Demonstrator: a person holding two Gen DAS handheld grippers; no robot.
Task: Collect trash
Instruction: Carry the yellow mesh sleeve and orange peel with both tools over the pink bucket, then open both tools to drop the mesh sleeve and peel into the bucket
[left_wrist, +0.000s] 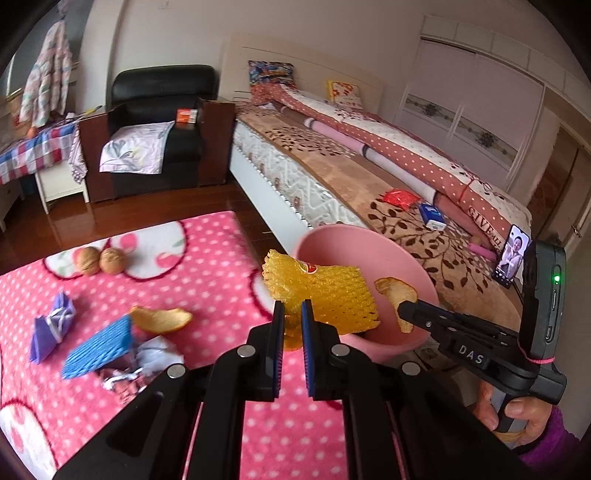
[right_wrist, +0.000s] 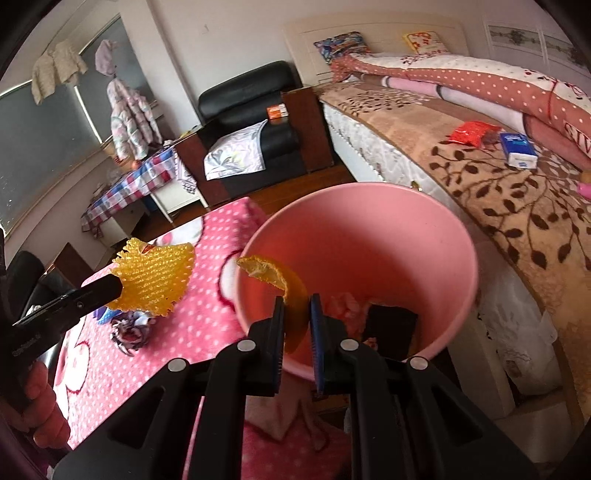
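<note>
The left gripper (left_wrist: 292, 317) was clamped on a yellow foam net (left_wrist: 325, 295), holding it at the near rim of the pink bin (left_wrist: 369, 236), partly over the opening. The right gripper (right_wrist: 297, 314) was closed on an orange peel (right_wrist: 277, 275), which hung just inside the bin's left rim above the trash already at the bottom. The bin stood in the narrow gap between the pink mat (left_wrist: 207, 258) and the bed (left_wrist: 332, 177), its far rim close to the mattress edge. Still on the mat, well left of the bin, lay another peel (left_wrist: 162, 319), a blue net (left_wrist: 99, 349), crumpled paper (left_wrist: 147, 360), a purple wrapper (left_wrist: 51, 328) and two walnuts (left_wrist: 100, 260). Open mat lay between those pieces and the bin.
</note>
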